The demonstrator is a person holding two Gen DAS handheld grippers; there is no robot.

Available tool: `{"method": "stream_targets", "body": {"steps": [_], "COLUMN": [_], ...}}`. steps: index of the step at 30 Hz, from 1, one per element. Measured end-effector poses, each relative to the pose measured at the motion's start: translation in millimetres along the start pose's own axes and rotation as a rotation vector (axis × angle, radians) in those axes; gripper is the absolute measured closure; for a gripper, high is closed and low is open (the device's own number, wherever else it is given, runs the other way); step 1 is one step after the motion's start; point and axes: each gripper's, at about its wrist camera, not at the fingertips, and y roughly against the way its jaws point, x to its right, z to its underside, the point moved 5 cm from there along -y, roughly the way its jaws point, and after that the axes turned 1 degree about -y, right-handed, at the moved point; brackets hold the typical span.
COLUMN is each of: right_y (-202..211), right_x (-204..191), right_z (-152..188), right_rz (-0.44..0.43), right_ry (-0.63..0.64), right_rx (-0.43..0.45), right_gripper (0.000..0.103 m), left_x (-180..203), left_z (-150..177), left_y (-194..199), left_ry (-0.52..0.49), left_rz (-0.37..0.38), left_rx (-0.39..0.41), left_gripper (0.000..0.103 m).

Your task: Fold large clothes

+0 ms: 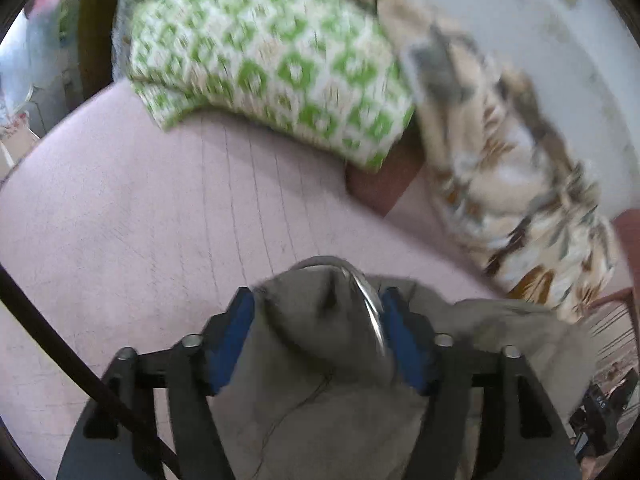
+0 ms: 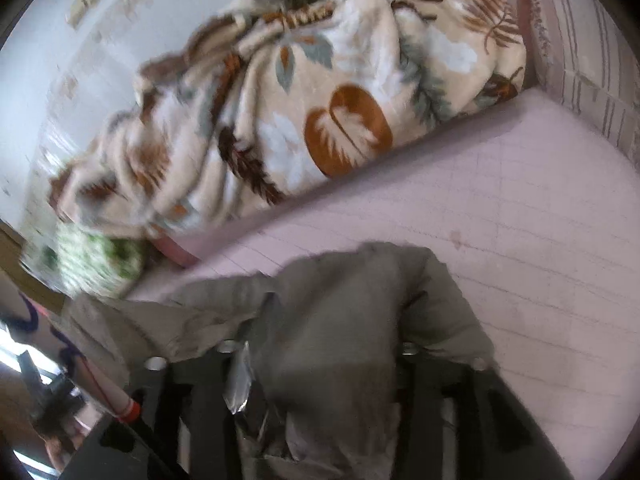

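early days | both my left gripper [image 1: 320, 312] and right gripper [image 2: 320, 344] pinching the grey garment [image 1: 320, 360] above the bed [image 1: 140, 200] | no neat fold visible yet

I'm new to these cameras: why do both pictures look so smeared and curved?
Left wrist view: the green patterned pillow and leaf-print blanket are motion-smeared, while the left gripper looks sharper. Right wrist view: the grey garment is blurred. Both views bend into fisheye circles with dark corners.

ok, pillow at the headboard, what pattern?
Green-and-white geometric print on the pillow; clearest in the left wrist view.
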Motion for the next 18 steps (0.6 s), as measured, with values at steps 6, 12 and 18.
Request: {"method": "stream_targets", "body": {"steps": [6,12,18], "right_y": [51,97,78], "right_x": [-16,-58,-118], "right_z": [-16,10,85], "right_rz": [0.111,0.133,0.074], "right_ry": [0.067,0.235,0.442], "right_rx": [0.171,0.191,0.086], "right_gripper": [0.016,0.017,0.044], "left_x": [10,-1,-37], "left_z": [7,79,150], "left_y": [69,128,119], "left_ry": [-0.109,-0.161,-0.083], "left_rz": [-0.034,-0.084,-0.098], "left_rx": [0.085,0.161,0.148], "left_gripper": [0.036,0.029,0.028]}}
